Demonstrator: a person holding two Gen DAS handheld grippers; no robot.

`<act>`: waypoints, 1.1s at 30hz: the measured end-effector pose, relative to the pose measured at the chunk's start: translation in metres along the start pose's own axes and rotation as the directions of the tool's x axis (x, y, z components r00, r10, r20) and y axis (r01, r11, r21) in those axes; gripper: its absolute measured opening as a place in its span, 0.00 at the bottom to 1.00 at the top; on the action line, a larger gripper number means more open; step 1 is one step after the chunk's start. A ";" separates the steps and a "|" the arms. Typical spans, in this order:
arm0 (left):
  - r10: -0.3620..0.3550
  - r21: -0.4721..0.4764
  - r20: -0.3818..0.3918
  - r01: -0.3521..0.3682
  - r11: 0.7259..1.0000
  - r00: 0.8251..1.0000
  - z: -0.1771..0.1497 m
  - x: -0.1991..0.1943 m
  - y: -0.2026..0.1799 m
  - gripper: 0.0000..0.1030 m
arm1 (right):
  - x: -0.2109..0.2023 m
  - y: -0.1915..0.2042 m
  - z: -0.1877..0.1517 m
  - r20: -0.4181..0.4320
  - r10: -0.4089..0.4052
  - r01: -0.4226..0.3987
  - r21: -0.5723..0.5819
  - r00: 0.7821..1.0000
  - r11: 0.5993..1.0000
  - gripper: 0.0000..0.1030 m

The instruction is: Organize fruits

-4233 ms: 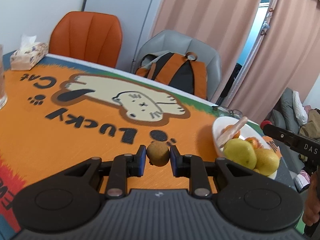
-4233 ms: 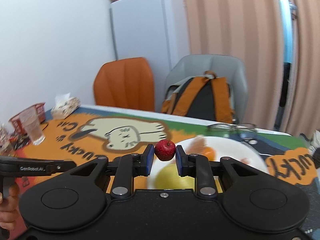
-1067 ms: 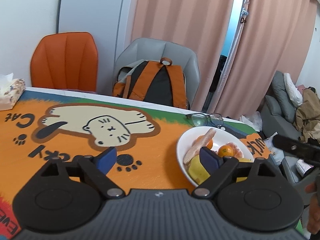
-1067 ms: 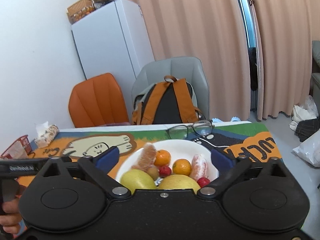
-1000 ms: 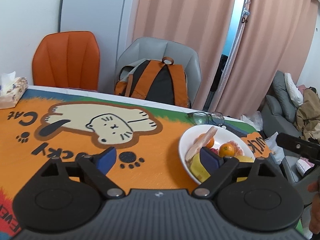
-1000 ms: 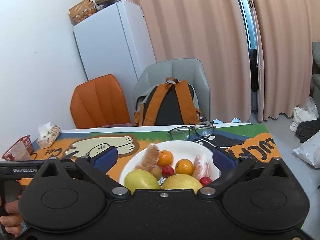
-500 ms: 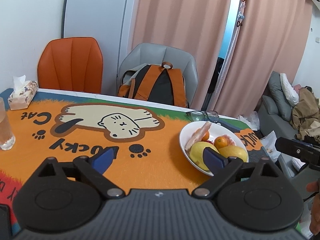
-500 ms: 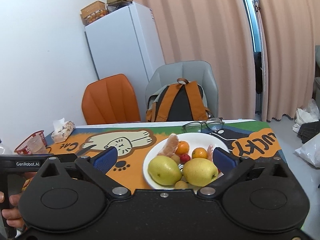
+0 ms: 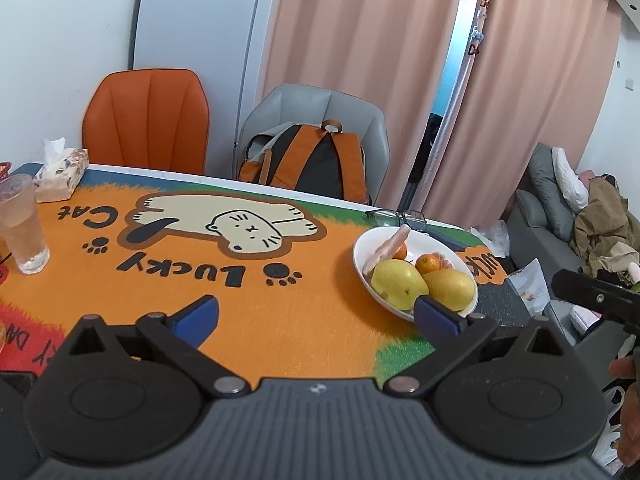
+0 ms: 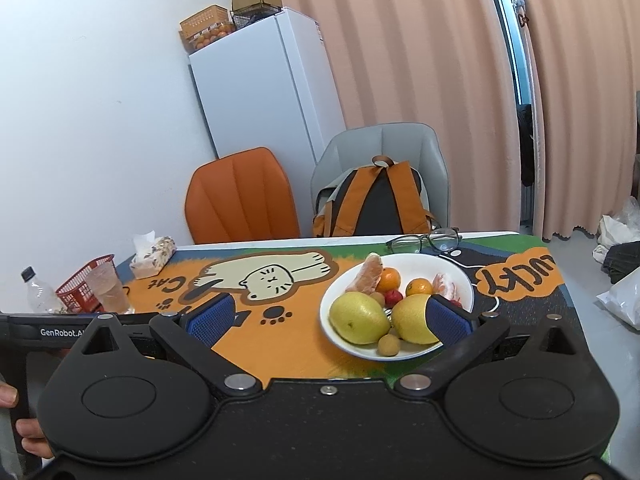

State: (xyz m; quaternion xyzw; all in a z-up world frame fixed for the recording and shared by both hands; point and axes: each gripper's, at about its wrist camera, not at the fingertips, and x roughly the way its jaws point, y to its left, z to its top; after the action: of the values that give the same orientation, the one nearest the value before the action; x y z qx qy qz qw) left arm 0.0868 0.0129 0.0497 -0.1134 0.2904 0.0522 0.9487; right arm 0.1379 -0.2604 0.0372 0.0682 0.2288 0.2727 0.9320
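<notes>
While both pairs of blue-padded fingers stand spread wide with nothing between them, the left gripper (image 9: 316,314) having just been opening further, the fruits sit gathered in the round white ceramic bowl (image 10: 460,276) on the orange cat-print worktop (image 9: 256,300). Two large yellow pears (image 10: 358,319) lie at the bowl's near side, a small brown kiwi (image 10: 389,345) touching them in front, with small oranges (image 10: 419,287) and a red fruit (image 10: 394,296) behind. The right gripper (image 10: 328,320) hovers near the bowl. Black-framed glasses (image 10: 424,240) lie just beyond.
</notes>
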 end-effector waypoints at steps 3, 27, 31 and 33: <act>0.018 0.013 0.012 -0.018 1.000 1.000 -0.004 -0.010 0.002 1.00 | -0.009 0.006 0.000 0.005 0.002 -0.002 -0.010 1.000 1.000 1.00; 0.035 0.013 0.004 -0.035 0.999 0.999 -0.030 -0.042 0.028 1.00 | -0.040 0.046 -0.022 -0.040 0.014 -0.017 -0.078 0.999 0.997 1.00; 0.029 0.023 0.009 -0.029 0.999 1.000 -0.031 -0.045 0.027 1.00 | -0.041 0.048 -0.023 -0.045 0.006 -0.010 -0.079 0.999 0.997 1.00; 0.032 0.028 0.013 -0.032 0.999 0.999 -0.030 -0.046 0.027 1.00 | -0.041 0.049 -0.024 -0.050 0.005 -0.009 -0.076 0.999 0.997 1.00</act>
State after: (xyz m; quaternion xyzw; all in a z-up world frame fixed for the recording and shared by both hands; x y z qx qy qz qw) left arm 0.0279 0.0302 0.0464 -0.0950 0.2870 0.0641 0.9511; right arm 0.0723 -0.2412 0.0443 0.0267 0.2410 0.2859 0.9271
